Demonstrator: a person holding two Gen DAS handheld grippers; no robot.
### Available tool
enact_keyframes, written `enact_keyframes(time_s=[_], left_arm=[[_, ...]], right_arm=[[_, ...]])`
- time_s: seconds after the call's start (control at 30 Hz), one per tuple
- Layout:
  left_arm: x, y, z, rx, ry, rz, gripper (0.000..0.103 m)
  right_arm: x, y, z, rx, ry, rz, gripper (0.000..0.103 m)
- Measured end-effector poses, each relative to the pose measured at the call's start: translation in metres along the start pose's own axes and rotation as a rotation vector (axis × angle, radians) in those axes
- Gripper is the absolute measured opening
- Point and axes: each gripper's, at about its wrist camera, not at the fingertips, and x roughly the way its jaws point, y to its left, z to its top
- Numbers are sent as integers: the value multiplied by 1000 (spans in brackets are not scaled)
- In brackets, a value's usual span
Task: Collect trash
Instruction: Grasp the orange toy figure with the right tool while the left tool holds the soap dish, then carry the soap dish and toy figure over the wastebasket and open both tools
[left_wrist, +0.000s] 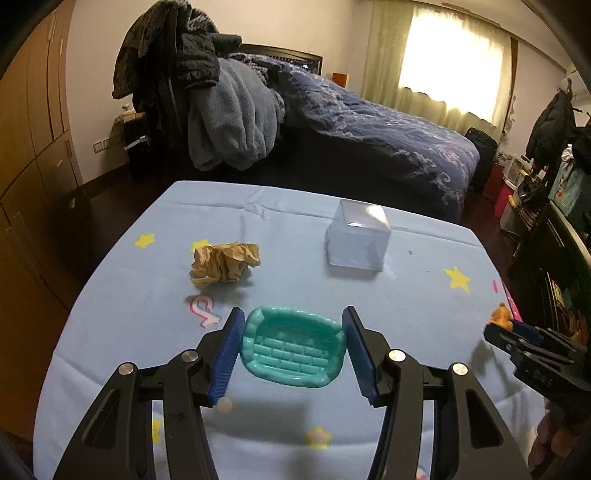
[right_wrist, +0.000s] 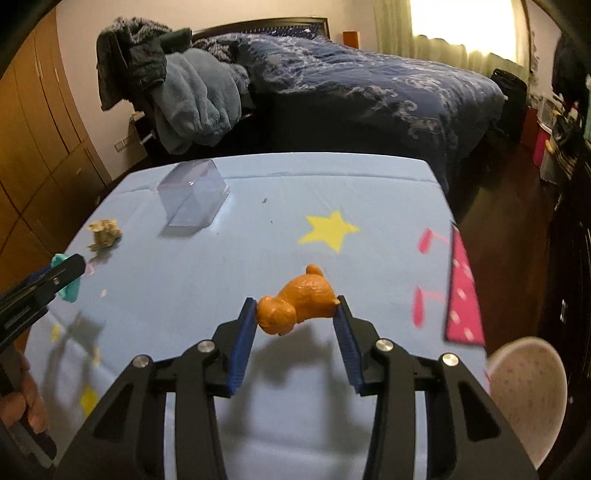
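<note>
Teal tray (left_wrist: 293, 349): clamped between left gripper (left_wrist: 293, 354) pads, lifted above the cloth.
Orange bear figure (right_wrist: 297, 301): gripped by right gripper (right_wrist: 295, 332), jaws closed on it.
Right view only: white cup (right_wrist: 526, 391) at 4 o'clock, pink strip (right_wrist: 461, 288).
Crumpled brown paper (left_wrist: 223, 263): left view, 11 o'clock of tray, apart.
Clear box (left_wrist: 357, 236): 1 o'clock.
Surface: blue star-print cloth (left_wrist: 369, 295); bed (left_wrist: 369, 122) behind.

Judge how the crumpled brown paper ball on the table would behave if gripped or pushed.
The crumpled brown paper is loosely wadded with deep folds, so it would probably crush between pads rather than resist. It looks light for its bulk and may skid on the blue tablecloth. Its irregular shape makes rolling unlikely.
</note>
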Motion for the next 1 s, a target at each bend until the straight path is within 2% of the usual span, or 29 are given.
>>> enact_keyframes(time_s=[0.23, 0.63, 1.0], left_arm=[[-27, -23, -12, 42, -23, -33, 55], [-60, -96, -26, 167, -52, -131, 55], [-71, -171, -37, 273, -55, -255, 55]], right_arm=[[-47, -15, -38, 58, -46, 27, 43], [-109, -57, -90, 133, -125, -42, 43], [-148, -101, -118, 207, -185, -122, 43]])
